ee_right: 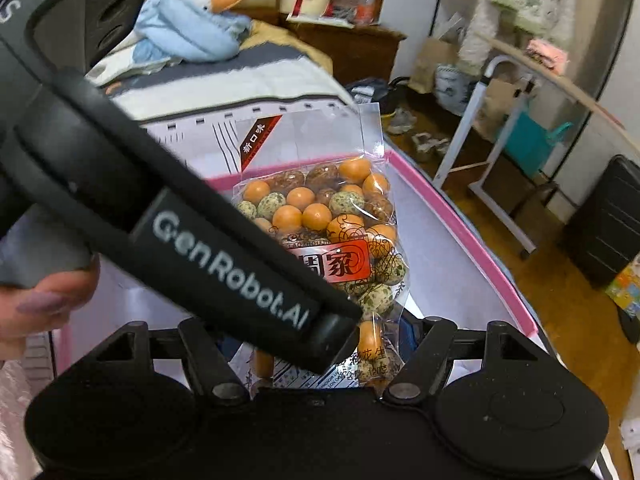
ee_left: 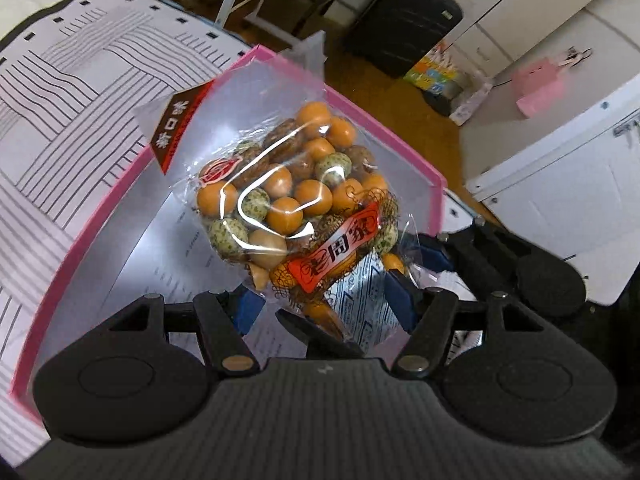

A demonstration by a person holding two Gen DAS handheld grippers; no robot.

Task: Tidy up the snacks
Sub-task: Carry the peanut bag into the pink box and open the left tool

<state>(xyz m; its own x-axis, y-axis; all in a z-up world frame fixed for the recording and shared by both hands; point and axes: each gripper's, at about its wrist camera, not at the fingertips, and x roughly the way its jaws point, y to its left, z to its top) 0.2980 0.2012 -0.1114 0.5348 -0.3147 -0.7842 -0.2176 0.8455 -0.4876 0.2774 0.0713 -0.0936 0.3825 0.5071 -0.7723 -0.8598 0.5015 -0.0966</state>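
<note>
Snack bag (ee_left: 288, 200) upright — long axis vertical, sealed top up — over pink box (ee_left: 404, 136).

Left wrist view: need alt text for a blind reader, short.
A clear snack bag of orange and speckled coated nuts is held between the blue pads of the left hand-held gripper, above a pink-rimmed box. The right hand-held gripper grips the bag's lower right edge; a black suitcase stands beyond.
</note>
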